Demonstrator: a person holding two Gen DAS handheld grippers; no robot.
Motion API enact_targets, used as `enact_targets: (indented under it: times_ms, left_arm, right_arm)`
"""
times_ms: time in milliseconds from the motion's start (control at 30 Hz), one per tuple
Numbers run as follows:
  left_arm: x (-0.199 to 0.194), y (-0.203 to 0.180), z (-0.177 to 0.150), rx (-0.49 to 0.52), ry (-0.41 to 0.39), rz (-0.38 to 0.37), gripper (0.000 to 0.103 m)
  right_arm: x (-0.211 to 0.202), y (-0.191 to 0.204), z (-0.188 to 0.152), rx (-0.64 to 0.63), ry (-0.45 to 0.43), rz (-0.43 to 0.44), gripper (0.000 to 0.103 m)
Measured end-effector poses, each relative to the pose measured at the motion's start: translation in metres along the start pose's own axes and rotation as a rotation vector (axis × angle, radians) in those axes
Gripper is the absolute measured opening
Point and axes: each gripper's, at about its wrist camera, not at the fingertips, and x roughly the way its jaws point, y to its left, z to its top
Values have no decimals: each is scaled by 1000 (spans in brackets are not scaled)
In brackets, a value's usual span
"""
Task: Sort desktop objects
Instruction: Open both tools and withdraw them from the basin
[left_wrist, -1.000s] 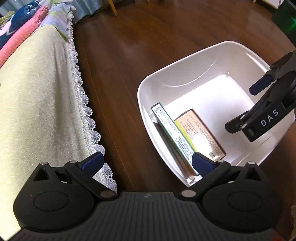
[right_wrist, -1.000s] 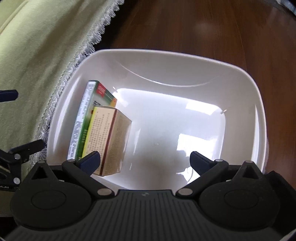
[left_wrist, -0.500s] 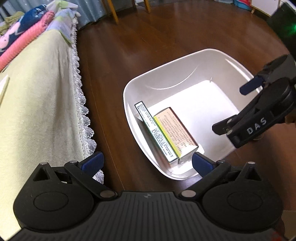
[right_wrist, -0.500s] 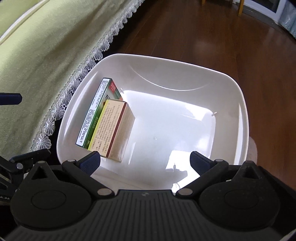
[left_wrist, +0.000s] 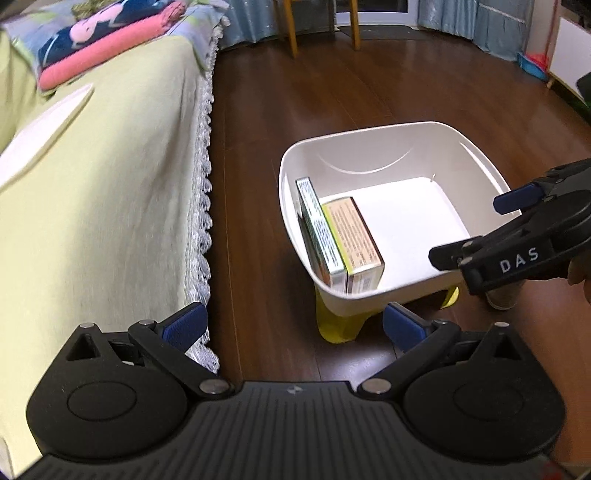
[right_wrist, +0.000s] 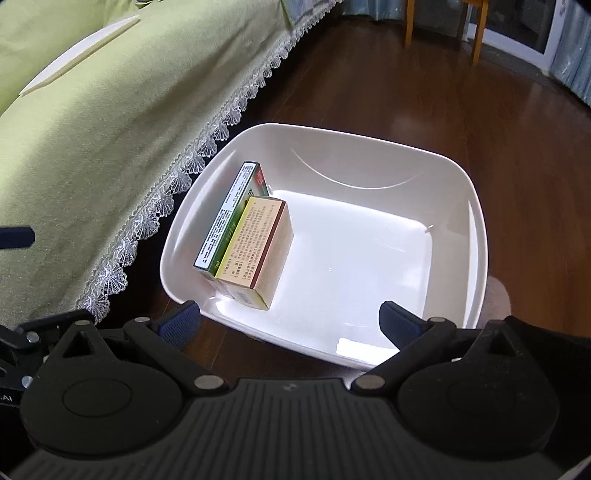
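A white plastic bin (left_wrist: 476, 155) (right_wrist: 476, 206) stands on a yellow stool over the wooden floor. Inside it, against the left wall, a green box (left_wrist: 318, 229) (right_wrist: 231, 218) stands on edge beside a tan box (left_wrist: 352, 232) (right_wrist: 258, 243). My left gripper (left_wrist: 291, 325) is open and empty, raised above the near left corner of the bin. My right gripper (right_wrist: 290, 319) (left_wrist: 476, 225) is open and empty too, hovering above the bin's near right rim.
A table under a light green cloth with a lace fringe (left_wrist: 201, 177) (right_wrist: 177, 177) fills the left. Folded textiles (left_wrist: 107, 40) and a white flat item (left_wrist: 40, 129) (right_wrist: 77, 51) lie on it. Wooden chair legs (left_wrist: 291, 26) (right_wrist: 408, 18) stand beyond.
Both grippers have risen and drawn back from the bin, so it looks smaller and the stool under it shows. The boxes have not moved.
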Motion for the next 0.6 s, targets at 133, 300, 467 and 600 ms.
enact_targets:
  times_ms: [133, 300, 467, 600]
  left_arm:
    - [-6, 4, -12, 6, -12, -9, 102]
    - [-15, 13, -16, -25, -52, 1, 102]
    - [-33, 23, -18, -42, -100, 50, 102]
    - [-49, 30, -23, -69, -124, 85, 102]
  right_arm:
    - [-12, 14, -11, -7, -45, -2, 102]
    - [-26, 32, -24, -60, -89, 10, 102]
    - [-37, 47, -23, -126, -129, 27, 102]
    - [-47, 56, -21, -163, -171, 33, 102]
